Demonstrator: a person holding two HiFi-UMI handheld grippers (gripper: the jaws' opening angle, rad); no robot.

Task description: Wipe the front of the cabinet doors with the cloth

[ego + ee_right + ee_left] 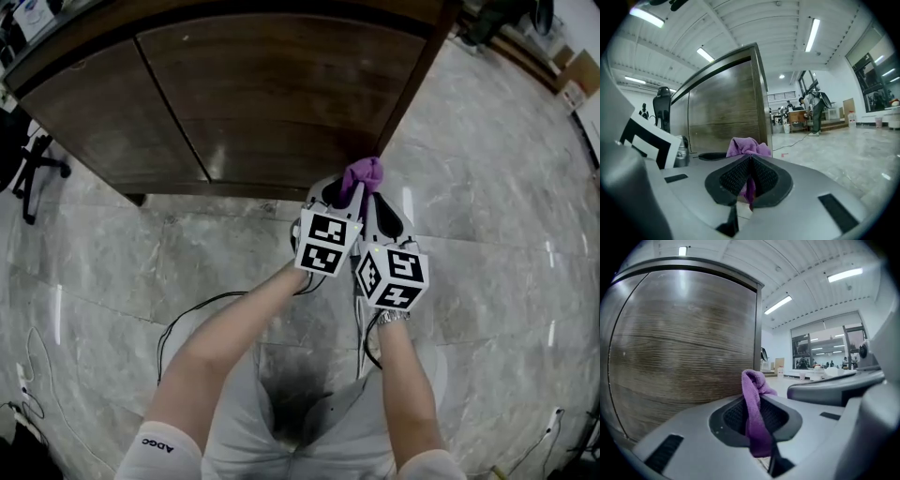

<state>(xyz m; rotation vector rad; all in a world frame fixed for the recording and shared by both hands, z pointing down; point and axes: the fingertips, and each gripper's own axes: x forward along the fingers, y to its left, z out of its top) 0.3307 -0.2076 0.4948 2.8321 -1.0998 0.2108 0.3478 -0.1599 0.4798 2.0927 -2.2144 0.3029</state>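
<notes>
Cloth (362,174), purple and bunched, sits at the lower right corner of the right cabinet door (281,94), low over the marble floor (487,216); whether it touches the wood cannot be told. The left gripper (343,194) has its jaws closed on a fold of the cloth, which rises past the pads with the door close alongside. The right gripper (377,208), just beside the left, is likewise clamped on the cloth, its bunch showing above the jaws.
</notes>
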